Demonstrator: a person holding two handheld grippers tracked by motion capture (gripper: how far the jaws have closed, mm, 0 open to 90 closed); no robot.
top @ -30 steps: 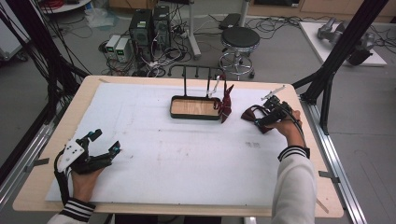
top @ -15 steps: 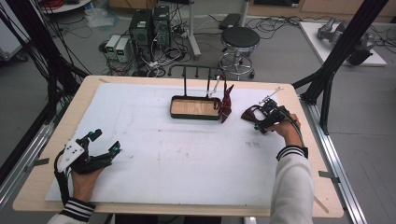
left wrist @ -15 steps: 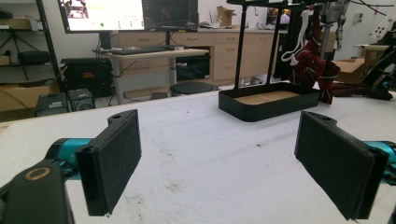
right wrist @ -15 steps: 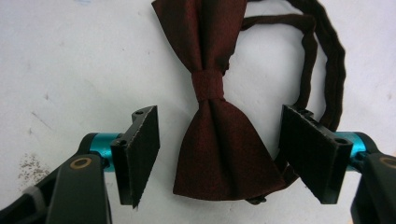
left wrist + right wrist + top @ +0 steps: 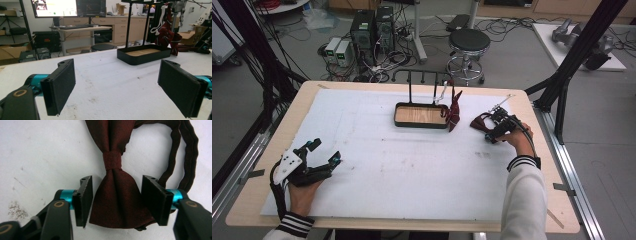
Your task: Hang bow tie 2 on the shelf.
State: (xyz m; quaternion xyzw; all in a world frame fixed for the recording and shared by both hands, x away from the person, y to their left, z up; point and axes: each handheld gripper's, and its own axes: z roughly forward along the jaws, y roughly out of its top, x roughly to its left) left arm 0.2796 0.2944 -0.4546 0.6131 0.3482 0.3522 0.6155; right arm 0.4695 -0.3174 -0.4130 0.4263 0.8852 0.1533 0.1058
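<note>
Matt woven cloth bow tie, wood-floored tray

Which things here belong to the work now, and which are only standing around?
In the job:
- dark red fabric bow tie with strap, between the right gripper jaws
- black tray stand with hooks

Only around:
- left gripper, open, idle
- black round stool
- computer towers

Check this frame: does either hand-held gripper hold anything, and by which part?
Nothing is held yet. The right hand-held gripper is open, its jaws either side of one wing of the bow tie without clamping it. The left hand-held gripper is open over the table.
</note>
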